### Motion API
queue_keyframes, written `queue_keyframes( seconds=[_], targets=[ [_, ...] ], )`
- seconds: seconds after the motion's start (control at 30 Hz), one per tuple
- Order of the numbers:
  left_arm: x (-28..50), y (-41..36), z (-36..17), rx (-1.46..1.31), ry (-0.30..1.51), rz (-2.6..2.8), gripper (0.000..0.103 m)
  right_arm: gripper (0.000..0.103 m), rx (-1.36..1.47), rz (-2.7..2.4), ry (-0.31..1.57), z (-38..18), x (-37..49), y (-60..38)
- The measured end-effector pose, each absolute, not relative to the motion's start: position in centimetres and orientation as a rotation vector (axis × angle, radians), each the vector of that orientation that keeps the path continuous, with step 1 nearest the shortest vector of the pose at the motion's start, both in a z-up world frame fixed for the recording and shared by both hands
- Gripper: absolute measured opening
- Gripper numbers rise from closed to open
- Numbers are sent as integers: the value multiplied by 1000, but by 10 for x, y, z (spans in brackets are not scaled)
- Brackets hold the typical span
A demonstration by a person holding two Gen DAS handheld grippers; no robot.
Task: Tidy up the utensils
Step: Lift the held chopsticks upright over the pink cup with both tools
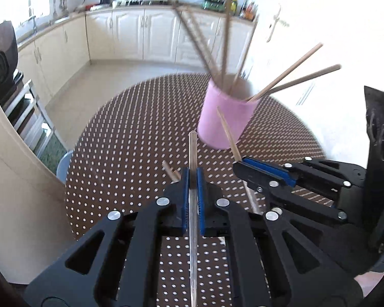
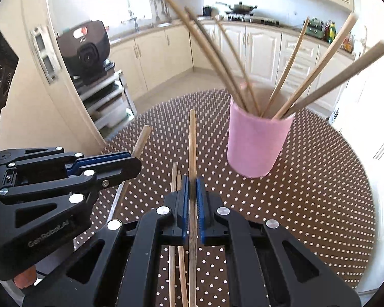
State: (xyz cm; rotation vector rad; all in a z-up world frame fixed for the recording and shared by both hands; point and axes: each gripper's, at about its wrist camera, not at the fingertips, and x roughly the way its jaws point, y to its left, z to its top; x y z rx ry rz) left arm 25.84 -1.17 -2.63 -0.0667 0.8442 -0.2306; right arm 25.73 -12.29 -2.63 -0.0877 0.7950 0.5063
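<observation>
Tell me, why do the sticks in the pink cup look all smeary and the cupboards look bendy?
Left wrist view: the chopsticks in the pink cup are smeared by motion blur, and window glare whitens the right side. Right wrist view: the cup's chopsticks blur too, while the one in the right gripper stays sharp. Both fisheye lenses curve the cabinets.

A round table [image 2: 320, 204] with a brown white-dotted cloth carries a pink cup [image 2: 256, 145] and loose chopsticks [image 2: 173, 179].
</observation>
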Motion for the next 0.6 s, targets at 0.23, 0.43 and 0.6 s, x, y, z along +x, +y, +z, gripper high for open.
queue_keyframes(
  seconds=[0.23,0.43,0.6],
  targets=[
    [228,-12,11,-56,726,-264,6,5,-22,516,650,13,232,-136],
    [211,-16,30,-43,630,-290,6,5,-3,526,587,27,221,-144],
    [202,-20,41,-28,554,-291,6,5,-2,513,531,32,213,-150]
  ],
)
